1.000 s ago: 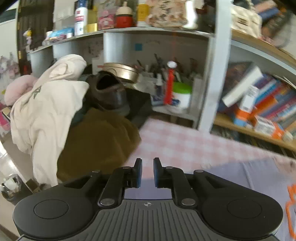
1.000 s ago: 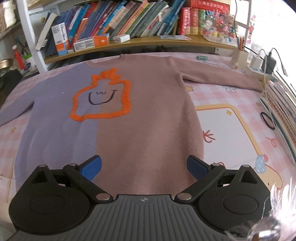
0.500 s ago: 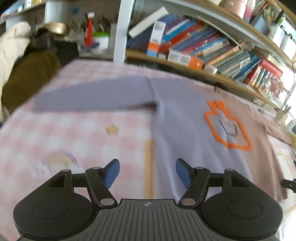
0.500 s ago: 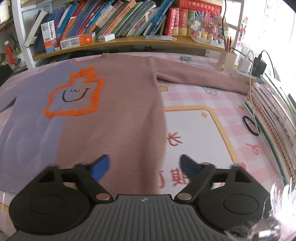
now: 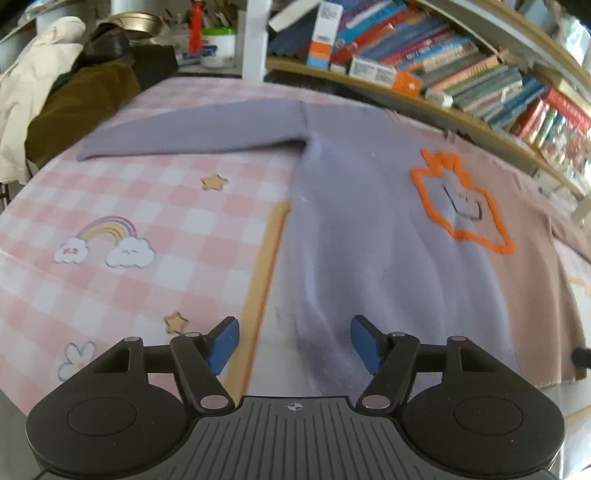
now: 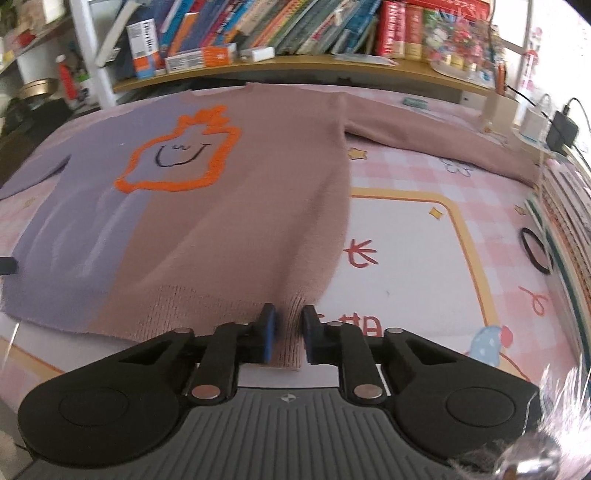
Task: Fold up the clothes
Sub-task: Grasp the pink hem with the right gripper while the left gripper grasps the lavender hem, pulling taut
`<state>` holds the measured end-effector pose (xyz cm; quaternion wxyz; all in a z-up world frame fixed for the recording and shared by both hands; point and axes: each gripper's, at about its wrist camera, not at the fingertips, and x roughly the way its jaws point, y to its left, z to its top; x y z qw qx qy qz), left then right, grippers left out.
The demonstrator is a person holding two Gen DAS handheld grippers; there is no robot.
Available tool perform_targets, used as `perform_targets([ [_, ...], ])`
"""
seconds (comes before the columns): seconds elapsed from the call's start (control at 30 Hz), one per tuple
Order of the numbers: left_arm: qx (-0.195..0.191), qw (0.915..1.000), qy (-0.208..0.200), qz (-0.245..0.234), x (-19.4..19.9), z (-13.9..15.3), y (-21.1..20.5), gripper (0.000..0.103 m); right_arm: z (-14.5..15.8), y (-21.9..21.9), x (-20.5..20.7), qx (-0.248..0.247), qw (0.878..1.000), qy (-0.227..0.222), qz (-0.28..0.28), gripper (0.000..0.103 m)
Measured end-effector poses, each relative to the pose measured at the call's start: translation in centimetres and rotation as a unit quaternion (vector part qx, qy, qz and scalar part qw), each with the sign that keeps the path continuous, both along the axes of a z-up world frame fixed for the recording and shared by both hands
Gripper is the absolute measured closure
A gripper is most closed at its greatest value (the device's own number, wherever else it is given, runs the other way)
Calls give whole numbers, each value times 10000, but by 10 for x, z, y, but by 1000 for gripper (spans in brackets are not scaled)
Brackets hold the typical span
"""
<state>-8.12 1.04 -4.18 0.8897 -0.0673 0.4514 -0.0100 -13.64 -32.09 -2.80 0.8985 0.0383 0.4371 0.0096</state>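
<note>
A two-tone sweater, lilac (image 5: 369, 221) on one half and dusty brown (image 6: 240, 221) on the other, lies flat on the pink checked sheet (image 5: 147, 206), with an orange outlined figure (image 6: 177, 155) on the chest. Both sleeves (image 5: 192, 133) (image 6: 443, 136) are spread sideways. My left gripper (image 5: 294, 343) stands open over the lilac bottom corner, the hem lying between its blue pads without touching them. My right gripper (image 6: 286, 332) has its jaws closing on the brown hem near the bottom right corner, and a ridge of knit is pinched between the pads.
Shelves of books (image 6: 295, 33) run along the far side. A pile of cream and olive clothes (image 5: 74, 92) sits at the far left. A black hair tie (image 6: 535, 251), a charger (image 6: 561, 125) and a pen holder (image 6: 496, 110) lie to the right.
The left gripper swung from the clothes pile to the lilac hem and opened. The right gripper moved to the brown hem's right corner and closed on it, bunching the knit.
</note>
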Motion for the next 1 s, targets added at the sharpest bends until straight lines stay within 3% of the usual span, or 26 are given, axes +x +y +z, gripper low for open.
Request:
perform_targets([
  [0.17,108,9999,54,33,1,0,-6,38,3,-8,-4,118,9999,-83,-24,94],
  [0.3,162,9998,52,80,2,1,-5,49,15,-11,-9,323,9992,-232,20,94],
  [0.43,158,9997,90,132,4,1,-5,50,24,-9,-11,204,9990,-397,-5,94],
  [0.6,180,9997,108,138,6,2,-6,50,12,-13,-6,112,9995,-66,-283,92],
  [0.67,188,9997,106,138,7,2,-6,50,10,-13,-7,123,9994,-46,-306,86],
  [0.7,201,9996,106,143,7,2,-6,50,10,-12,-7,136,9994,-43,-314,72],
  [0.77,232,9996,101,152,8,1,-6,50,9,-10,-7,137,9995,-32,-266,69],
  [1.0,227,9997,8,68,10,3,-8,93,3,-5,-6,191,9998,64,-78,90],
])
